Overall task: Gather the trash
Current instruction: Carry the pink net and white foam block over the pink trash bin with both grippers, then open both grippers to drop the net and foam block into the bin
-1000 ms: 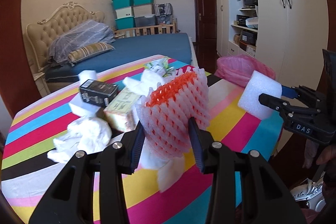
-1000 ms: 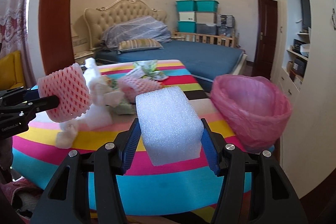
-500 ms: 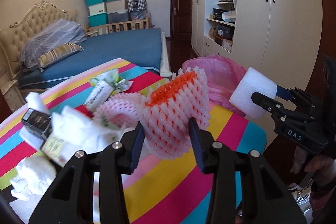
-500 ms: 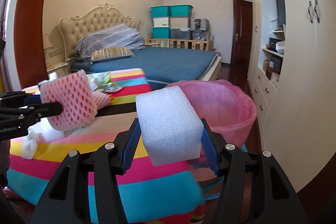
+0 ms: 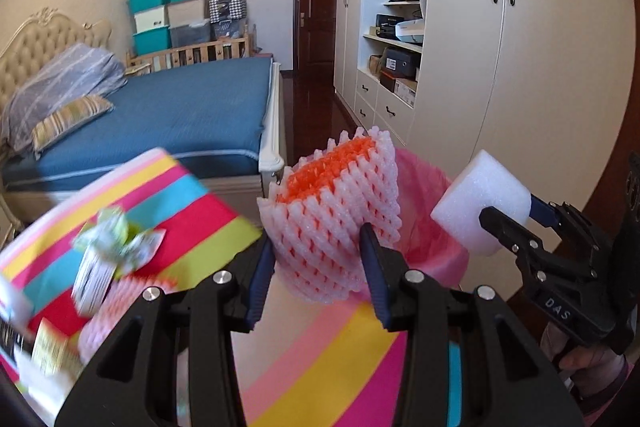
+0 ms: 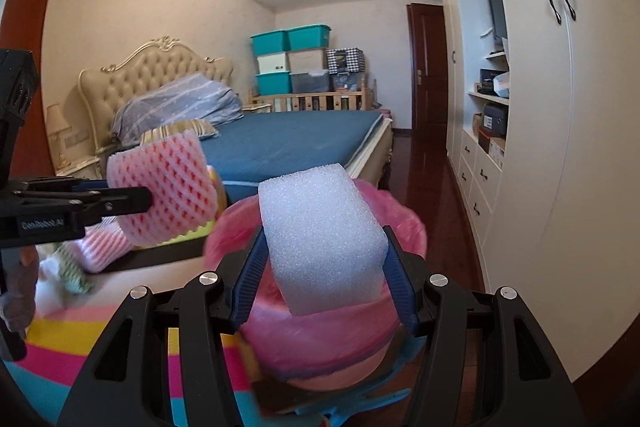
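My left gripper (image 5: 318,265) is shut on a pink foam fruit net (image 5: 334,223) and holds it above the table's right end, next to the pink-lined trash bin (image 5: 434,251). The net also shows in the right wrist view (image 6: 168,187). My right gripper (image 6: 322,275) is shut on a white foam block (image 6: 322,239) and holds it over the trash bin (image 6: 320,339). The block shows in the left wrist view (image 5: 482,203) at the right, above the bin's far side.
The striped tablecloth (image 5: 320,367) still carries a second pink net (image 5: 116,311), crumpled wrappers (image 5: 116,243) and small boxes at the left. A blue bed (image 5: 192,111) lies behind. White wardrobes (image 6: 560,147) stand at the right.
Both grippers have swung right from over the table to the pink trash bin, each still holding its piece. The trash pile has slid to the left edge of the left wrist view.
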`<move>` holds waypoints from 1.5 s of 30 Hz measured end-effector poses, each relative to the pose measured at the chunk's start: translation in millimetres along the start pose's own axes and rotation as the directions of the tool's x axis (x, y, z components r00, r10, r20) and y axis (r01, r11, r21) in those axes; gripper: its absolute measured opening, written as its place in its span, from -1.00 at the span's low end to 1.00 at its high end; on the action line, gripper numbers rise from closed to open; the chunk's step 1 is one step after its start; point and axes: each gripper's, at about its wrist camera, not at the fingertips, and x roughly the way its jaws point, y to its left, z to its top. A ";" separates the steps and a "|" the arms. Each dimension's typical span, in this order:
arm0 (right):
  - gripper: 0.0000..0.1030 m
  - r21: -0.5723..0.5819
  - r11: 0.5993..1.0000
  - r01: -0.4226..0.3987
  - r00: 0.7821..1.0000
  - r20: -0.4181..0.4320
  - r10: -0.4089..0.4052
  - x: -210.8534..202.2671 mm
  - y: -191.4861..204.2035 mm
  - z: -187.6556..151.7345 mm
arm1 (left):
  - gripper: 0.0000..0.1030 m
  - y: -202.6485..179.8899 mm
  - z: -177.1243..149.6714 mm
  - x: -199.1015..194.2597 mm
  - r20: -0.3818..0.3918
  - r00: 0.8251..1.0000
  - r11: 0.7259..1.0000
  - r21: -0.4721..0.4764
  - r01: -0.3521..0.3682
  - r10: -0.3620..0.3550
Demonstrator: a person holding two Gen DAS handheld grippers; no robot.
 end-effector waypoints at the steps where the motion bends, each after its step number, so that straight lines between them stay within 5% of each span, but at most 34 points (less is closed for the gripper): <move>1: 0.07 0.000 1.000 0.011 1.000 -0.004 -0.011 7.1 -4.9 2.6 | -0.20 -3.0 3.4 5.4 0.001 1.000 1.000 -0.001 0.001 -0.001; 7: 0.10 0.005 1.000 0.006 0.999 -0.032 -0.005 36.4 -21.8 6.2 | -0.12 -11.9 21.8 47.4 0.003 1.000 1.000 -0.024 0.002 -0.002; 9: 0.24 -0.006 1.000 0.004 0.999 -0.049 -0.004 47.0 -24.3 3.2 | 0.10 -10.4 24.3 61.5 -0.006 1.000 0.999 -0.049 0.023 -0.023; 10: 0.50 -0.005 1.000 0.022 0.998 -0.058 -0.022 51.4 -27.4 -0.1 | 0.28 -8.7 24.7 67.2 -0.009 1.000 0.997 -0.069 0.019 -0.020; 15: 0.54 0.014 0.999 0.045 0.998 -0.050 -0.045 37.3 -30.7 -13.3 | 0.45 -1.0 19.0 62.6 0.006 1.000 0.995 -0.102 -0.015 0.016; 22: 0.65 -0.019 0.999 0.043 0.999 0.017 -0.042 -11.8 -6.7 -15.7 | 0.87 10.6 -3.6 -7.7 0.129 0.990 0.992 -0.124 -0.037 0.053; 26: 0.65 -0.020 1.000 0.008 0.999 0.034 -0.007 -33.7 16.4 -18.4 | 0.90 22.0 -27.9 -50.7 0.104 0.994 0.984 -0.174 -0.024 0.043; 34: 0.65 -0.050 0.987 -0.152 0.988 -0.019 0.151 -55.9 83.2 -31.0 | 0.90 46.2 -88.8 -130.2 0.097 0.987 0.990 -0.069 -0.122 0.128; 39: 0.65 -0.123 0.954 -0.273 0.961 -0.065 0.267 -62.9 141.7 -40.1 | 0.90 86.5 -127.8 -179.1 0.092 0.961 0.960 -0.132 -0.248 0.261; 45: 0.65 -0.185 0.911 -0.367 0.928 -0.133 0.347 -69.5 203.5 -53.9 | 0.90 139.8 -177.3 -226.9 0.056 0.910 0.887 -0.256 -0.385 0.411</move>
